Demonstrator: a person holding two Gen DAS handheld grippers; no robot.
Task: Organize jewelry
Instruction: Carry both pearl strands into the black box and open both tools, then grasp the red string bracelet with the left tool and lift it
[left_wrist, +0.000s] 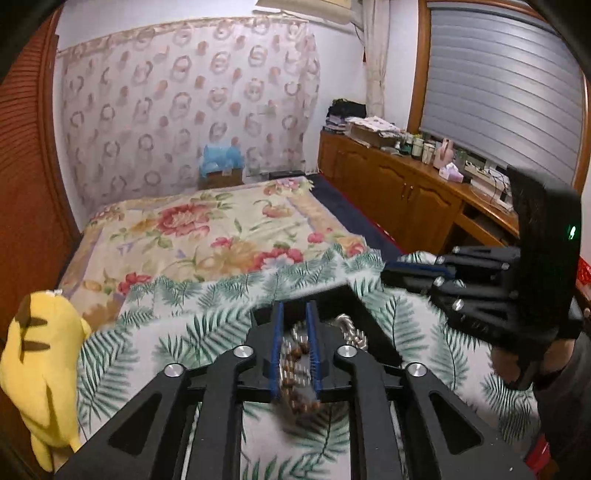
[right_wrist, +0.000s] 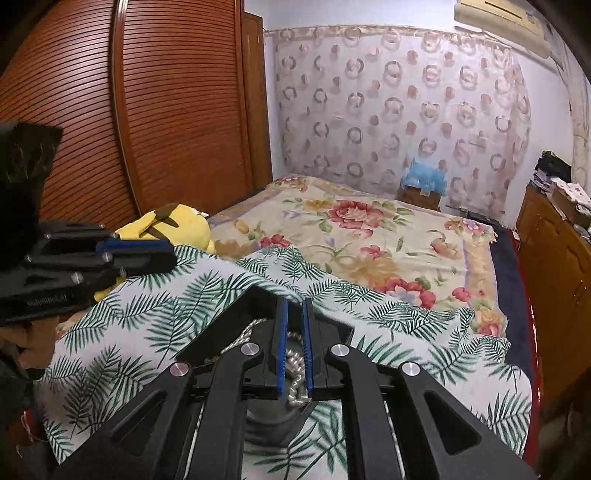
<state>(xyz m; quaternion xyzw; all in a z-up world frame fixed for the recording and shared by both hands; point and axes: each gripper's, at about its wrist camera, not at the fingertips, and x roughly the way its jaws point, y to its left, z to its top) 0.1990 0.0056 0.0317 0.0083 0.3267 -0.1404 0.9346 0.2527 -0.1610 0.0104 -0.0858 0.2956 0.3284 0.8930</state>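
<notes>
A bedroom scene, seen from two hand-held grippers working over a bed (left_wrist: 207, 236). The bed carried a floral blanket (right_wrist: 369, 236), and a white cloth printed with green palm leaves (left_wrist: 177, 332) lay over its near end. On that cloth sat a dark tray (left_wrist: 351, 299), only partly visible behind the tools.

The left gripper (left_wrist: 294, 325) pointed down toward the tray. Its blue-lined fingers (left_wrist: 276, 332) stood slightly apart, and a bracelet of brown and silver beads (left_wrist: 295, 369) hung blurred in the narrow gap between them; whether the pads pressed on it could not be told. A silver chain (left_wrist: 351, 332) lay on the tray just to the right of those fingers.

The right gripper (right_wrist: 294, 325) also angled down over the tray (right_wrist: 258, 295). Its fingers (right_wrist: 282, 332) were almost fully closed, pinching a thick silver rope chain (right_wrist: 295, 384) that ran between the pads and trailed onto the tray to the left.

Each gripper showed in the other's view, held in a person's hand (right_wrist: 26, 343) at the frame edge. A yellow plush toy (left_wrist: 40, 369) rested at the left side of the bed, beside a slatted wooden wardrobe (right_wrist: 147, 110). A wooden counter (left_wrist: 406, 177) crowded with small items ran under a shuttered window (left_wrist: 498, 85) on the right.
</notes>
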